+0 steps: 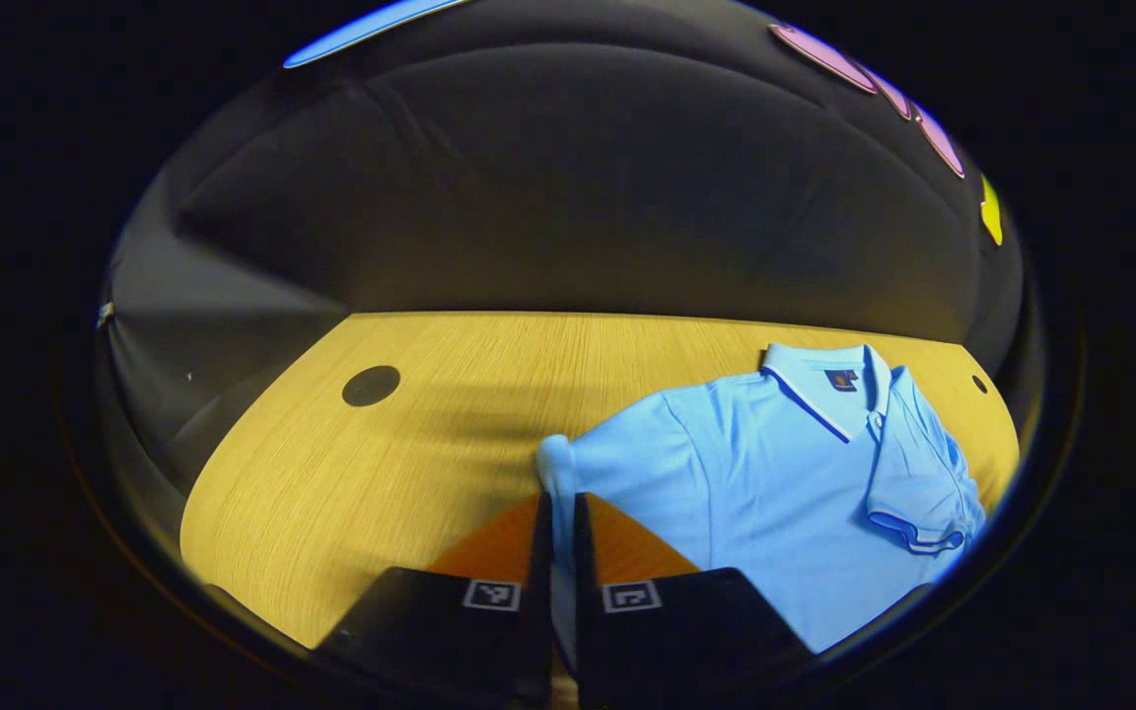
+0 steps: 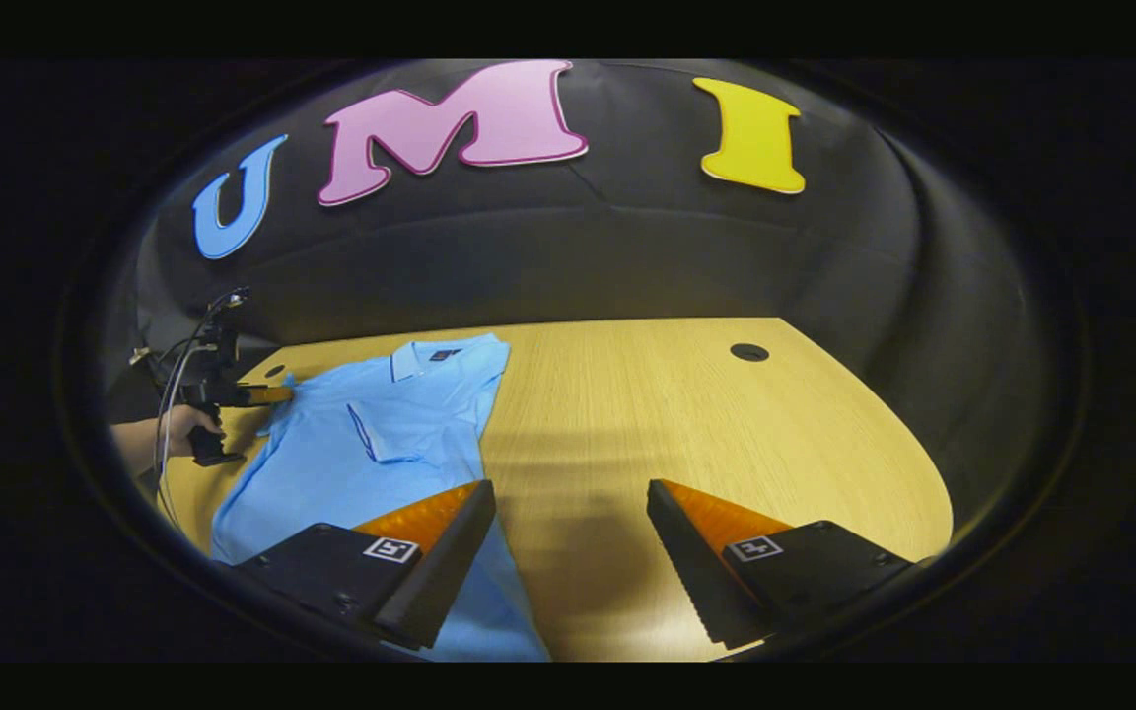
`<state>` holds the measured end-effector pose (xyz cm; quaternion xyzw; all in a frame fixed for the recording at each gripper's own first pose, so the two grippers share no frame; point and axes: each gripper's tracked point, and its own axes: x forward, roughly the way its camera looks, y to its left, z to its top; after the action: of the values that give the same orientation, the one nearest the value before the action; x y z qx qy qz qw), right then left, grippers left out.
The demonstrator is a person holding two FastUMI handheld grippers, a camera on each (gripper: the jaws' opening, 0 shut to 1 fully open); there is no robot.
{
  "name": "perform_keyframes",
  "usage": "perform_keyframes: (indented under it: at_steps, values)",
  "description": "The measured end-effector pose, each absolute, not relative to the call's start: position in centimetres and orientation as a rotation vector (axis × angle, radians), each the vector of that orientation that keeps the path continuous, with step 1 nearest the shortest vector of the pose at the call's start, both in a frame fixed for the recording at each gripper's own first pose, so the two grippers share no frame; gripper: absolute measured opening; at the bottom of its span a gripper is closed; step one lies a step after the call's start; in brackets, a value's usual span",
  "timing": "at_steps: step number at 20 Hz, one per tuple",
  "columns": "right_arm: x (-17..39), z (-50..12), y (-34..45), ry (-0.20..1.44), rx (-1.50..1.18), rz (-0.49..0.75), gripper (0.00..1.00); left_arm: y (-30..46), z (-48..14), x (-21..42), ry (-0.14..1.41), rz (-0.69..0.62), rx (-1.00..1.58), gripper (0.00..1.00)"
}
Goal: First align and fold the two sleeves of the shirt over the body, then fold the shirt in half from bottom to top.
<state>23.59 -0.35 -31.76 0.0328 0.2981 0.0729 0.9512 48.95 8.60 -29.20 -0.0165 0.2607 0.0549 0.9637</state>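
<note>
Fingers (image 1: 543, 552) of the left gripper (image 1: 558, 513), at the bottom middle of the left gripper view, are pressed together on the cuff of the shirt's left sleeve (image 1: 560, 463), a strip of blue cloth caught between them. From there the shirt (image 1: 755, 493) spreads to the right across the table (image 1: 381, 473), collar (image 1: 819, 380) toward the upper right. Its other sleeve (image 1: 908, 493) lies folded over the body at the right edge. A dark round hole (image 1: 371, 386) sits in the table at the left.

Across the bottom of the right gripper view, the right gripper (image 2: 571, 498) has its fingers (image 2: 450, 552) spread wide with nothing between them, above bare table (image 2: 676, 424). One finger overlaps the shirt's (image 2: 371, 444) lower part at the lower left. The shirt runs up toward the upper left, collar (image 2: 420, 360) farthest away. At the left edge a hand (image 2: 183, 429) holds the left gripper (image 2: 277, 394) at the shirt's side. A round hole (image 2: 748, 352) shows in the table at the upper right.
</note>
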Motion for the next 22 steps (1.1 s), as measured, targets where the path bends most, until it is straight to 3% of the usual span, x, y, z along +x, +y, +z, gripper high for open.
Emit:
perform_keyframes:
  at_steps: [4,7,8,9,14,15,17,21,22]
  values:
    - [23.2,-31.9,-1.2,0.608,0.065,0.131,0.97,6.6,-27.9,48.9,0.534,0.087,0.02,0.06]
    - [22.9,-31.8,-1.3,0.601,0.067,0.126,0.97,4.0,-23.7,49.0,0.45,0.062,0.023,0.06]
    - [22.7,-31.7,-1.4,0.599,0.07,0.124,0.94,2.5,-22.3,48.9,0.425,0.038,0.022,0.06]
    - [22.6,-31.7,-1.5,0.598,0.075,0.122,0.97,0.8,-21.2,48.7,0.405,0.006,0.016,0.06]
    - [20.9,-31.2,-1.7,0.604,0.092,0.114,0.94,-10.6,-18.1,47.1,0.38,-0.157,-0.088,0.06]
    - [20.5,-31.0,-1.9,0.602,0.091,0.111,0.97,-12.5,-17.9,46.6,0.378,-0.18,-0.106,0.06]
    - [19.5,-30.8,-2.3,0.602,0.086,0.105,0.97,-16.6,-17.5,44.8,0.392,-0.264,-0.154,0.11]
    - [16.6,-30.2,-2.2,0.626,0.092,0.101,0.96,-17.3,-16.2,40.3,0.361,-0.283,-0.171,0.97]
    - [15.6,-30.0,-2.2,0.632,0.091,0.103,0.96,-16.0,-16.3,38.6,0.361,-0.258,-0.152,0.96]
